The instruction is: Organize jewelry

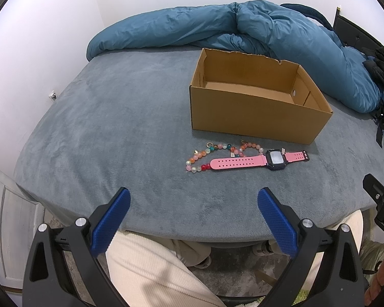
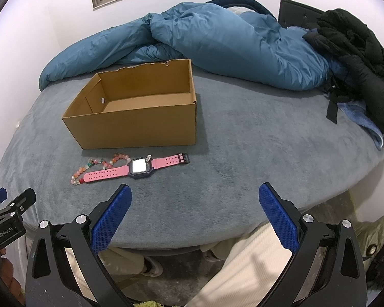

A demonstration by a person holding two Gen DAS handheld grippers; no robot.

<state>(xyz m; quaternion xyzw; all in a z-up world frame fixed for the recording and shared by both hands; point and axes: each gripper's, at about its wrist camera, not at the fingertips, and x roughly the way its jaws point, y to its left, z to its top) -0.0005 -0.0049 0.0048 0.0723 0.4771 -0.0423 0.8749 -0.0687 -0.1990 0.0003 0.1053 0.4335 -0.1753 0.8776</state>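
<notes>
A pink-strapped watch [image 1: 258, 161] with a dark square face lies on the grey bed cover, in front of an open, empty cardboard box [image 1: 256, 112]. A string of coloured beads [image 1: 207, 157] lies partly under the strap's left end. In the right wrist view the watch [image 2: 138, 170], the beads [image 2: 94, 168] and the box [image 2: 138, 125] show left of centre. My left gripper [image 1: 193, 197] is open and empty, near the bed's front edge, short of the jewelry. My right gripper [image 2: 194, 192] is open and empty, to the right of the watch.
A crumpled blue duvet [image 1: 243, 28] lies behind the box. Black clothing [image 2: 358, 58] is piled at the right of the bed. The grey bed cover [image 2: 256, 140] is bare right of the box. The person's legs in cream trousers [image 1: 151, 268] are below the bed edge.
</notes>
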